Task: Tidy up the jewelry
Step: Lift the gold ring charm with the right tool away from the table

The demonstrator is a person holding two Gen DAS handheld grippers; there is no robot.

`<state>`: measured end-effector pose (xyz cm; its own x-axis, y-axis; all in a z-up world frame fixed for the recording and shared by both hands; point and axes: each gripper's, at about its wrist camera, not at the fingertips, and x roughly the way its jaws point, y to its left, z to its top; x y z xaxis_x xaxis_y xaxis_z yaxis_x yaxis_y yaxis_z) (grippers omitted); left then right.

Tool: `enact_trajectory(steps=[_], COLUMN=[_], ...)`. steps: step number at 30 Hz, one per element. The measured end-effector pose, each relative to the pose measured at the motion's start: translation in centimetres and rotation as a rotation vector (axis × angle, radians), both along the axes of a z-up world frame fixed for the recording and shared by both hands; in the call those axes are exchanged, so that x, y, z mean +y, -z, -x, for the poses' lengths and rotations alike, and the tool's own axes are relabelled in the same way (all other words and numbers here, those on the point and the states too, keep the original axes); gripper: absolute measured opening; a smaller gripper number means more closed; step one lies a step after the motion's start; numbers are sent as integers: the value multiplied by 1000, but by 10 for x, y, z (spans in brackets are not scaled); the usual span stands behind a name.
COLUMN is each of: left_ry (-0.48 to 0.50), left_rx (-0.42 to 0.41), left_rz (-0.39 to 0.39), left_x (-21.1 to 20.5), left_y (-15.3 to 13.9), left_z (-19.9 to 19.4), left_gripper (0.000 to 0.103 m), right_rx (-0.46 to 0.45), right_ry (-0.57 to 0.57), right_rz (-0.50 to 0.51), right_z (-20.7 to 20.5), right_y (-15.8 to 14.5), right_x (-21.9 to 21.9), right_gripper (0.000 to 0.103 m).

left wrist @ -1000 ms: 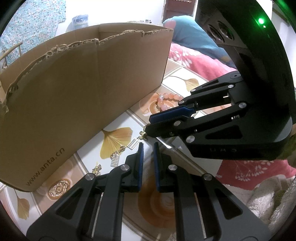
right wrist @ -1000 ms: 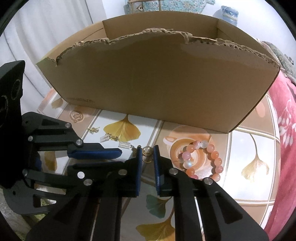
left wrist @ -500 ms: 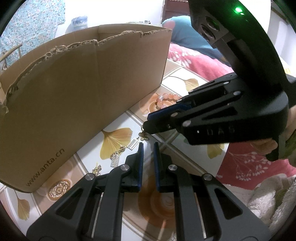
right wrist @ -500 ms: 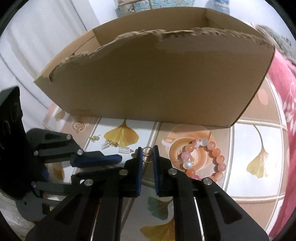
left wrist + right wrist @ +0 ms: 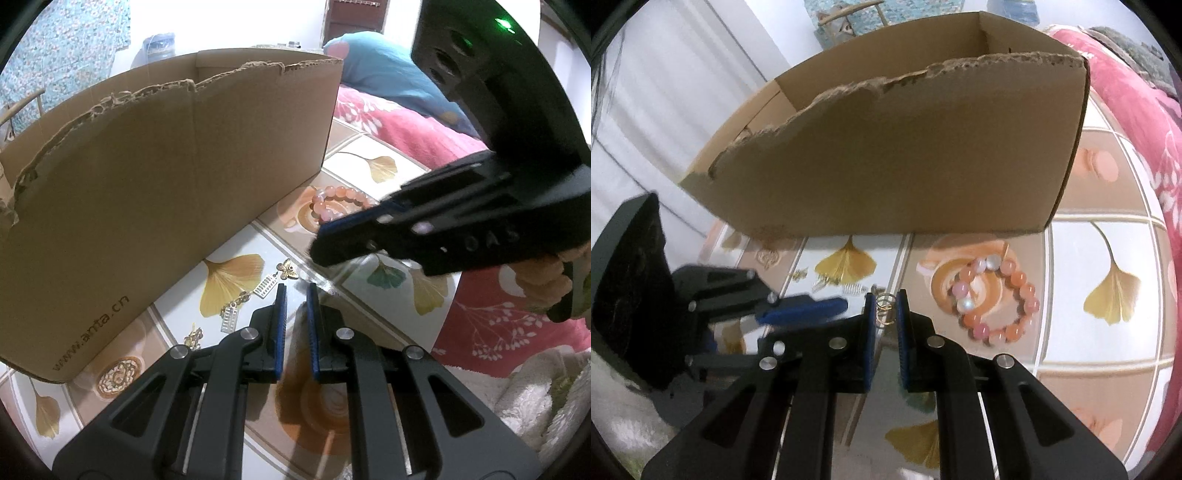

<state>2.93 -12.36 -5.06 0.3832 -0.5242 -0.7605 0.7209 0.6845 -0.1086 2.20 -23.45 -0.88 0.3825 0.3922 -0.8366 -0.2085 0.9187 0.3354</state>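
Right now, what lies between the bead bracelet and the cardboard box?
Nothing but bare patterned tabletop: in the right wrist view the bead bracelet lies just before the cardboard box, with only printed tile between them.

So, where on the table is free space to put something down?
Free: the tiles right of the bead bracelet, toward the red blanket. Crowded: the strip before the cardboard box, with small gold pieces and both grippers.

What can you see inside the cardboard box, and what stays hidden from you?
Only the upper inner walls and a back corner of the cardboard box show, bare brown card. Its tall torn front wall covers the floor, so whether any jewelry lies inside cannot be told.
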Motion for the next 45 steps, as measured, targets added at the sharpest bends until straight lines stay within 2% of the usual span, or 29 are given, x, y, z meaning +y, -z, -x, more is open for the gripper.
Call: enact_trajectory(steps=[9, 18, 21, 23, 25, 33, 36, 37, 38, 45], left_ry=[10, 19, 19, 16, 9, -2, 1, 5, 6, 35], left_rx=[9, 2, -9, -16, -23, -26, -29, -29, -28, 3], left_rz=[-20, -48, -67, -76, -79, -74, -73, -67, -62, -12], left_x=[6, 2, 0, -2, -3, -5, -4, -3, -3, -5], left_y=[-2, -1, -1, -1, -1, -2, -3, -3, -4, -7], left_z=[13, 19, 17, 16, 13, 8, 8, 7, 7, 6], left_gripper=[10, 10, 10, 10, 10, 10, 10, 10, 10, 10], right_rx=[-7, -49, -57, -69, -94, -148, -168, -164, -158, -156], right_ry=[-62, -42, -68, -80, -96, -136, -146, -153, -152, -120], right_rz=[16, -13, 25, 55, 86, 186, 235, 229, 220, 239], right_z=[14, 28, 36, 38, 40, 41, 41, 40, 40, 47], right_y=[4, -3, -1, 0, 0, 4, 6, 7, 7, 7], right_x=[10, -8, -4, 0, 7, 25, 34, 36, 36, 27], right_gripper=[11, 12, 13, 21, 26, 26, 18, 12, 10, 9])
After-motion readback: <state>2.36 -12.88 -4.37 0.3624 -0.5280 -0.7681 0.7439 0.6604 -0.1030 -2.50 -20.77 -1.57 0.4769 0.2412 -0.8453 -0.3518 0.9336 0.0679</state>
